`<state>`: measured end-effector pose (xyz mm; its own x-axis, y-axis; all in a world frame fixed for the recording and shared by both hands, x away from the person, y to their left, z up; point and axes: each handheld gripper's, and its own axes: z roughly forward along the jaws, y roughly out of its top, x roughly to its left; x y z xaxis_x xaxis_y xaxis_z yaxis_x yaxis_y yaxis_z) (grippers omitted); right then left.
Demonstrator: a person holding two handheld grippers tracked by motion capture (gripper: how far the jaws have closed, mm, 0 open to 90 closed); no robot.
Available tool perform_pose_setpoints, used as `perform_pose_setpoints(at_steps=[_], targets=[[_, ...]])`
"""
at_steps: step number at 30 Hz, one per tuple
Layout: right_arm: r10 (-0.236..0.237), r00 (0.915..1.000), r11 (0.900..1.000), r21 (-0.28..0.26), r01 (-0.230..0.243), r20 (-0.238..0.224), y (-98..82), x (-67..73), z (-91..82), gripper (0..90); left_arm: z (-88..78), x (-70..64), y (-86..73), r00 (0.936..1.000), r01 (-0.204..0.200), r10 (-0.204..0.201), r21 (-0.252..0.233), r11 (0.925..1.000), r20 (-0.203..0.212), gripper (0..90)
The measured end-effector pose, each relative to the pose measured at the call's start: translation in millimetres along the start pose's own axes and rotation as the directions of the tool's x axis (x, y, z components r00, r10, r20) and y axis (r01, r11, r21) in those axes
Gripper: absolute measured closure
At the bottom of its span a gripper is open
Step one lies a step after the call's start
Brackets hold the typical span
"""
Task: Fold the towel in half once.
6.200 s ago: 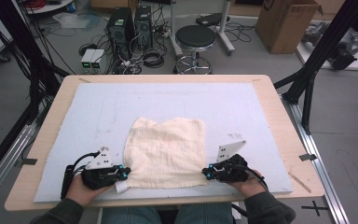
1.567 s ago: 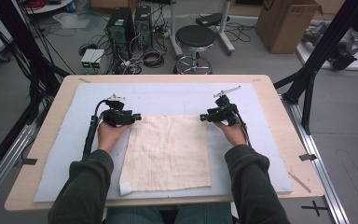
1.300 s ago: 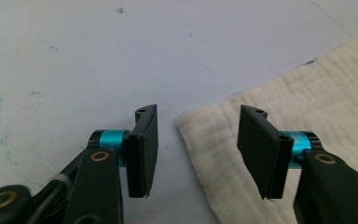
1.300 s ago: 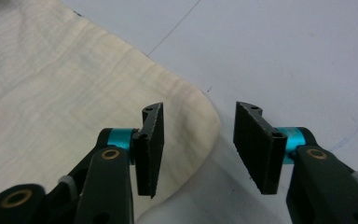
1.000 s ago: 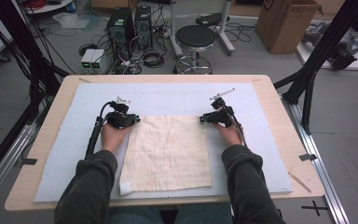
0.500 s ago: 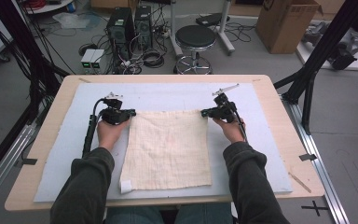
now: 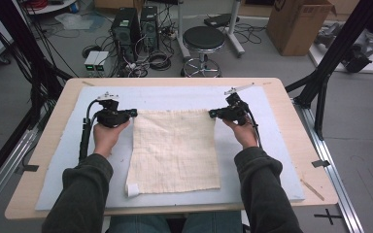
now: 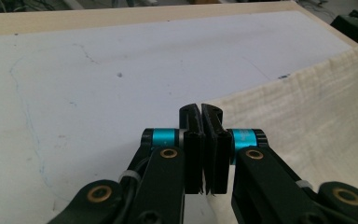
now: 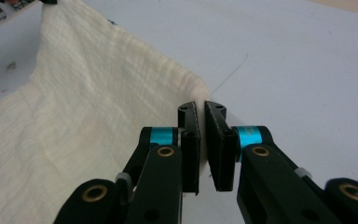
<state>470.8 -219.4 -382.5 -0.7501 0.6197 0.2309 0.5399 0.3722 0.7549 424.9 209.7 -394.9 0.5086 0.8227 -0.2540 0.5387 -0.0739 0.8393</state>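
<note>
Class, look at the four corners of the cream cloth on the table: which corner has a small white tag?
The near-left corner of the cream woven cloth, closest to the person's left sleeve; the white tag sits there, and the other three corners show none.

sleeves [image 7: 85, 189]: dark green | tongs [image 8: 201, 122]: black, teal collars, brass screws | cable: black

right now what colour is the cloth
Cream cloth with a faint grid weave, clearest in the high view.

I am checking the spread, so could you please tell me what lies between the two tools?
In the high view, the cloth's far edge spans from the left tool to the right tool; nothing else.
</note>
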Motion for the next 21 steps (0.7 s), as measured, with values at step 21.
perform_pose_setpoints(at_steps=[21], targets=[[-0.021,0.9936,0.999,-0.052,0.015,-0.111,-15.4,22.6,-26.3,84.4,-28.2,-18.8,-15.5,0.9928,-0.043,0.044,-0.005,0.9990,0.111,87.0]])
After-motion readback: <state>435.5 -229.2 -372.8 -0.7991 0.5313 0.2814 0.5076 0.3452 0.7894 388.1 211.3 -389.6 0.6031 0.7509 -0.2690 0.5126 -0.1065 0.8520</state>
